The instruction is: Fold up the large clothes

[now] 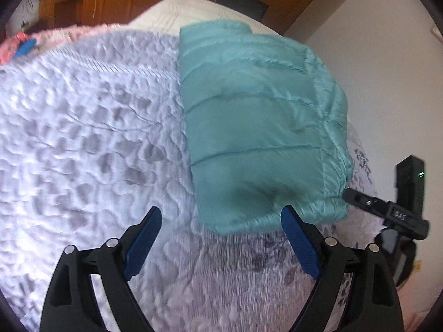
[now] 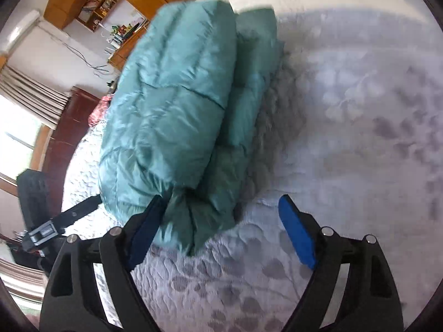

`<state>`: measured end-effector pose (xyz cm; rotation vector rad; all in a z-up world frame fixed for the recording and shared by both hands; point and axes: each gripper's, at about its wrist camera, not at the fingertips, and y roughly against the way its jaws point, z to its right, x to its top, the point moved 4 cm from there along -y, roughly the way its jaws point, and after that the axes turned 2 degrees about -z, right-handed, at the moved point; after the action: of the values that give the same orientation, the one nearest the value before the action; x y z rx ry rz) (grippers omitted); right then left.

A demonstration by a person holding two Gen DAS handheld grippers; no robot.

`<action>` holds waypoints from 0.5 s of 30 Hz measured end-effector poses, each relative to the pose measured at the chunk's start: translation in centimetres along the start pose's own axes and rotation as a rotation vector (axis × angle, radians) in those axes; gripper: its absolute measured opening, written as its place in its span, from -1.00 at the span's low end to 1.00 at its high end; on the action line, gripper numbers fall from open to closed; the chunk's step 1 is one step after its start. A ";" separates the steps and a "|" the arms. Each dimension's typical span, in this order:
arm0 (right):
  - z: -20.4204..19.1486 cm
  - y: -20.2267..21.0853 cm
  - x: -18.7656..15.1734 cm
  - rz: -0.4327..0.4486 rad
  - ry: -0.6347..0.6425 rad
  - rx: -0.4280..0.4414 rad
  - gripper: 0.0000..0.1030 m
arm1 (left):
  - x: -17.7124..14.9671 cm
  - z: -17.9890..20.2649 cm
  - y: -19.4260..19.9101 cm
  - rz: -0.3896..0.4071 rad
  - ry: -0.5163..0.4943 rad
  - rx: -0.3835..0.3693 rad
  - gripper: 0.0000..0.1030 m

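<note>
Left gripper (image 1: 220,228), jaws wide and empty, at the folded teal puffer jacket's (image 1: 257,116) hem; jacket lies at 1 o'clock on the quilted bedspread (image 1: 83,116). Right gripper (image 2: 220,218), also wide. Risk: slippery, springy padding may unfold.

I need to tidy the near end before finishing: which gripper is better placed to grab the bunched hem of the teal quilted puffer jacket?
Right. The right gripper is open with the teal quilted puffer jacket's bunched hem against its inner finger. The left gripper is open too, nearer the flat corner.
</note>
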<state>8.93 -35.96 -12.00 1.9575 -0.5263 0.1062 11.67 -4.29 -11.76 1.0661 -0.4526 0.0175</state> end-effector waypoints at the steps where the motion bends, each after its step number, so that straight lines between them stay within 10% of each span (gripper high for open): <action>1: -1.2 0.7 0.0 0.012 0.014 -0.023 0.78 | -0.2 0.3 0.7 0.005 -0.004 0.023 0.72; 15: -6.2 9.7 -4.5 0.065 0.139 -0.239 0.85 | -4.0 3.5 8.6 0.123 -0.005 0.265 0.83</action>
<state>1.89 -32.40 -2.50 1.6874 -0.4876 0.2095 4.86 -2.24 -4.60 1.2971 -0.5298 0.1889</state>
